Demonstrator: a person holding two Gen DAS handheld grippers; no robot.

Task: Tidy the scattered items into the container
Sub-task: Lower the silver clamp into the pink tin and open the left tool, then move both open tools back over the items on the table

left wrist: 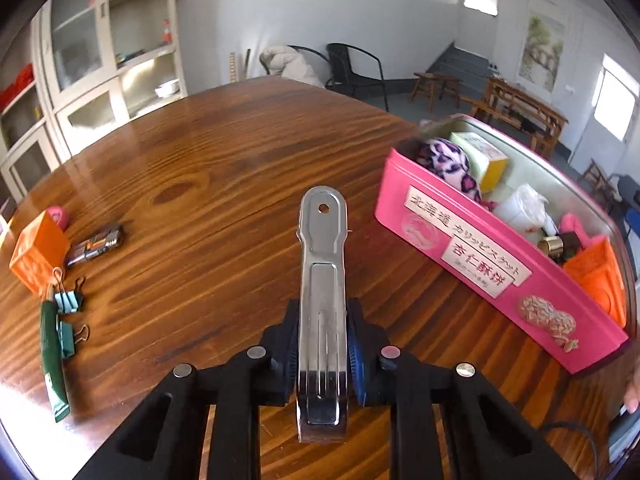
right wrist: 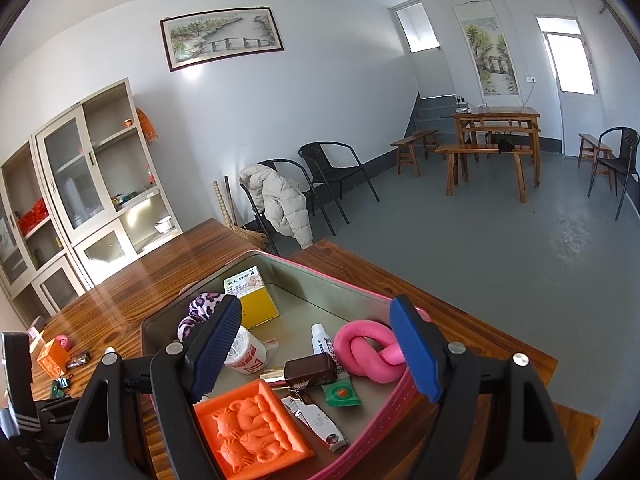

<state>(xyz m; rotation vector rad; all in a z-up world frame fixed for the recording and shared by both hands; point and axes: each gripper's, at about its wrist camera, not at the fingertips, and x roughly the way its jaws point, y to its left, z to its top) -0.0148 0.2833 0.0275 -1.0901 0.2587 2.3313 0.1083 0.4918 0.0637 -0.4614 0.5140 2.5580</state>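
My left gripper [left wrist: 323, 354] is shut on a large silver metal clip [left wrist: 322, 280] and holds it above the wooden table [left wrist: 224, 152]. The pink tin container [left wrist: 472, 256] stands to its right, holding a leopard-print scrunchie [left wrist: 448, 162], a yellow box [left wrist: 486, 156] and other items. On the table at far left lie an orange block [left wrist: 38, 250], a battery [left wrist: 94, 244], binder clips [left wrist: 70, 300] and a green packet [left wrist: 52, 356]. My right gripper [right wrist: 316, 354] is open and empty above the container [right wrist: 280, 276], over an orange mould [right wrist: 250, 426] and a pink knotted ring [right wrist: 368, 350].
A pink tape roll [left wrist: 58, 216] lies behind the orange block. White cabinets [left wrist: 100, 52] stand beyond the table's far left. Black chairs [right wrist: 332, 176], one with a jacket on it, and a wooden table with benches [right wrist: 494, 136] stand on the grey floor beyond.
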